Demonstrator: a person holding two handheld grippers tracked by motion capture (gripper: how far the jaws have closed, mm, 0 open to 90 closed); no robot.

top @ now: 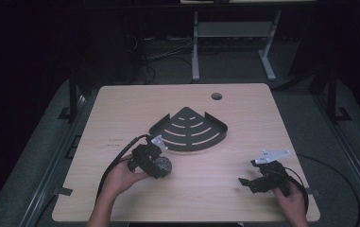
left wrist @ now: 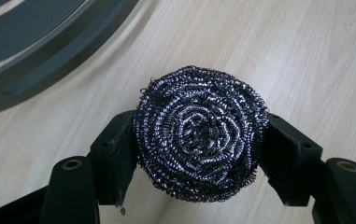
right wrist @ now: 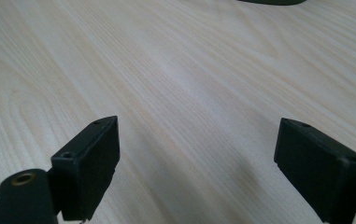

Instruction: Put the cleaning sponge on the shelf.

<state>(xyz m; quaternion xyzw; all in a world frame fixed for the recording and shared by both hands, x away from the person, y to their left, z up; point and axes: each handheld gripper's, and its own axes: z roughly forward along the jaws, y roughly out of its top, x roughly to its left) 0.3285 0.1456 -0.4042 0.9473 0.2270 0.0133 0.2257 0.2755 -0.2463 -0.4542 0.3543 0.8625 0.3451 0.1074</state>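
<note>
A round steel-wool scourer [left wrist: 200,133] of dark coiled wire sits between both jaws of my left gripper [left wrist: 199,154], which is shut on it just above the wooden table. From the high view the scourer [top: 163,165] and left gripper [top: 155,163] lie at the front left, just in front of a black fan-shaped corner shelf [top: 188,129]. The shelf's slotted edge [left wrist: 40,42] fills the upper left of the left gripper view. My right gripper [top: 247,182] hovers at the front right, open, with bare table between its jaws [right wrist: 194,158].
The light wooden table [top: 244,113] has a round cable hole [top: 216,96] near its far edge. Black cables trail from both grippers over the front edge. Beyond the table stand a white desk frame [top: 234,42] and dark floor.
</note>
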